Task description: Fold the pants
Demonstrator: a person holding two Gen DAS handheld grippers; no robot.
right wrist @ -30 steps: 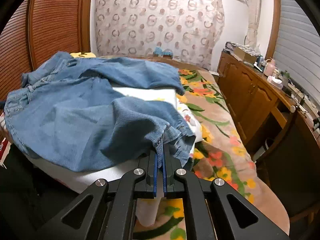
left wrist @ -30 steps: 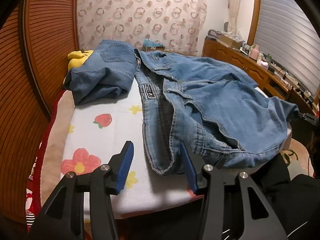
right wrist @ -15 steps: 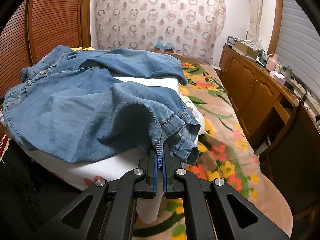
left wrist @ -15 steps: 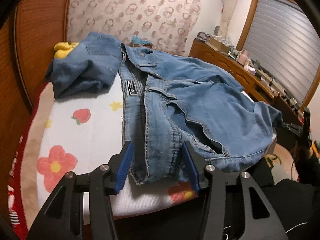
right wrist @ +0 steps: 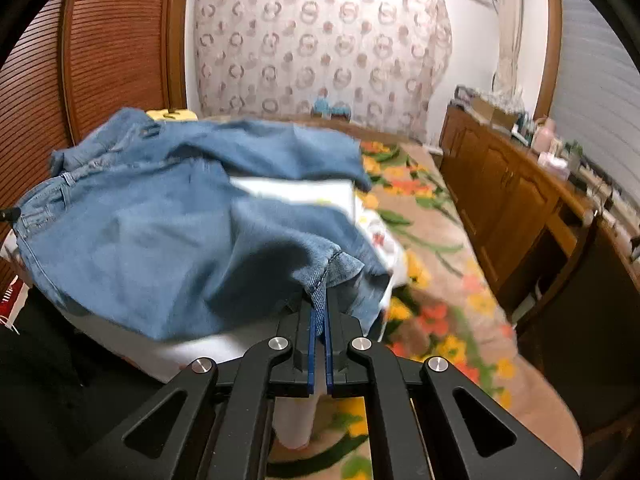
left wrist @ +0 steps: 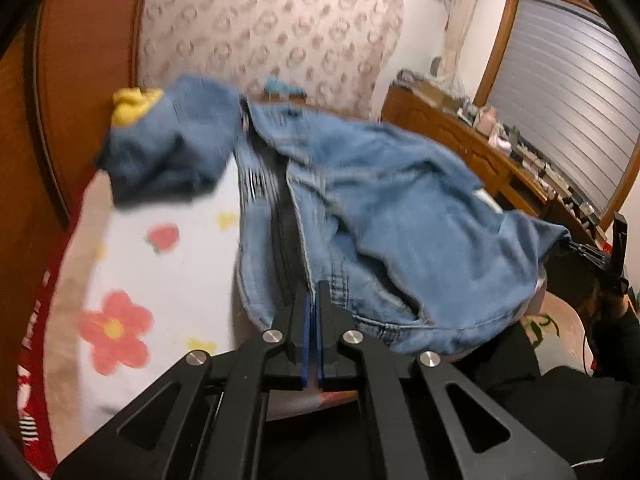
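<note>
The blue denim pants point(left wrist: 392, 216) lie spread across the white flowered cover point(left wrist: 160, 264) on the bed. My left gripper point(left wrist: 313, 300) is shut on the waistband at the near edge. My right gripper point(right wrist: 319, 304) is shut on the hem of a pant leg point(right wrist: 328, 268), which is lifted a little off the cover. The pants point(right wrist: 152, 232) fill the left half of the right wrist view. The right gripper also shows at the far right of the left wrist view point(left wrist: 600, 260). Both views are motion-blurred.
A second, darker denim garment point(left wrist: 172, 152) is bunched at the far left of the bed, over a yellow item point(left wrist: 132, 104). A wooden sideboard point(right wrist: 512, 184) with clutter runs along the right. Wooden slatted wall point(right wrist: 100, 48) on the left. Flowered bedspread point(right wrist: 432, 248) lies beside the white cover.
My left gripper has closed on the waistband; it was open around it before. My right gripper has stayed shut and raised the hem. The pants have shifted and pulled tauter.
</note>
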